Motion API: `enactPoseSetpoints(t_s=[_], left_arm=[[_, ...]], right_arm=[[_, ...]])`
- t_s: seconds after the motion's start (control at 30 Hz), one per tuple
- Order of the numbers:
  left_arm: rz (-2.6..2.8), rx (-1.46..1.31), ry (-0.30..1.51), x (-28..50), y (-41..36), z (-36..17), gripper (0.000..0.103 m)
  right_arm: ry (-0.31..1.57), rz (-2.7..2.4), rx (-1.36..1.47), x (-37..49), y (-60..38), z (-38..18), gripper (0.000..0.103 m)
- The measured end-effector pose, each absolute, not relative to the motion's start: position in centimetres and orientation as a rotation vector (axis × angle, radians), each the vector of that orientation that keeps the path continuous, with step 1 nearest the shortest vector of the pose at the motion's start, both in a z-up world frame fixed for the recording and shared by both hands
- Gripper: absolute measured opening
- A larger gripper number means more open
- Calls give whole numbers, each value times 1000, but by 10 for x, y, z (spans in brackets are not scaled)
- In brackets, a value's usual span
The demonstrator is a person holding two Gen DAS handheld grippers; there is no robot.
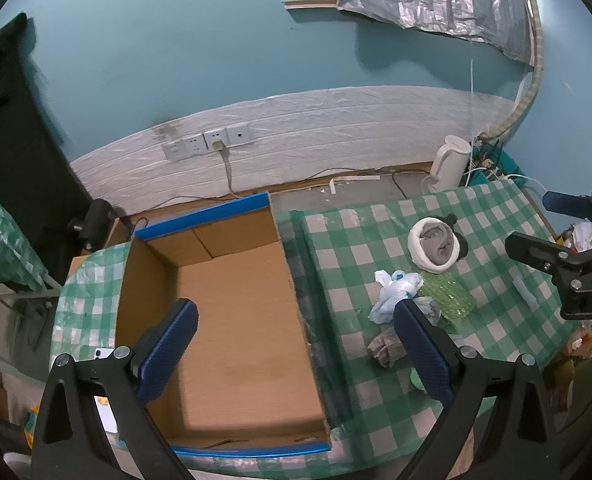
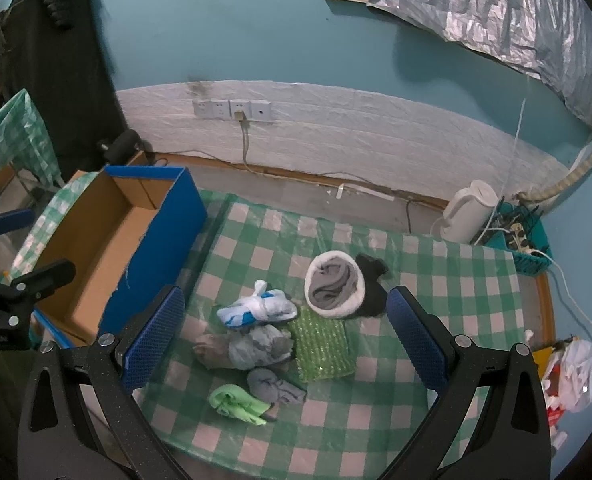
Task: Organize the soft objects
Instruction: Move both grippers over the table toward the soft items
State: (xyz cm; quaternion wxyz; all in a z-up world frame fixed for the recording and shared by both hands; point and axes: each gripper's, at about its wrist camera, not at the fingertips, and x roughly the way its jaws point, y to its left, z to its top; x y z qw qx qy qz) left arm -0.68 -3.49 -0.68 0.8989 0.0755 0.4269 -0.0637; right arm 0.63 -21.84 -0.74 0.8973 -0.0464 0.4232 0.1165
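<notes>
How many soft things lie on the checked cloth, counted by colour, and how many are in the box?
White roll with grey inside: 1
Black piece: 1
White and blue bundle: 1
Grey and white bundle: 1
Brownish bundle: 1
Grey piece: 1
Light green piece: 1
Green bubble sheet: 1
Total on the cloth: 8
In the cardboard box: 0

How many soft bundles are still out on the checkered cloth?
7: white-grey roll, black piece beside it, blue-white bundle, grey bundle, brownish bundle, small grey bundle, green bundle. More may lie underneath.
</notes>
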Motion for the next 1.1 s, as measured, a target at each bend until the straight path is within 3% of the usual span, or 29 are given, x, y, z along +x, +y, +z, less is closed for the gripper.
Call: enactPoseSetpoints(t_s=[1.1], left_arm=[[-232, 236, 1066, 20, -119, -73, 99]], right_arm=[[1060, 87, -15, 26, -326, -60, 100]])
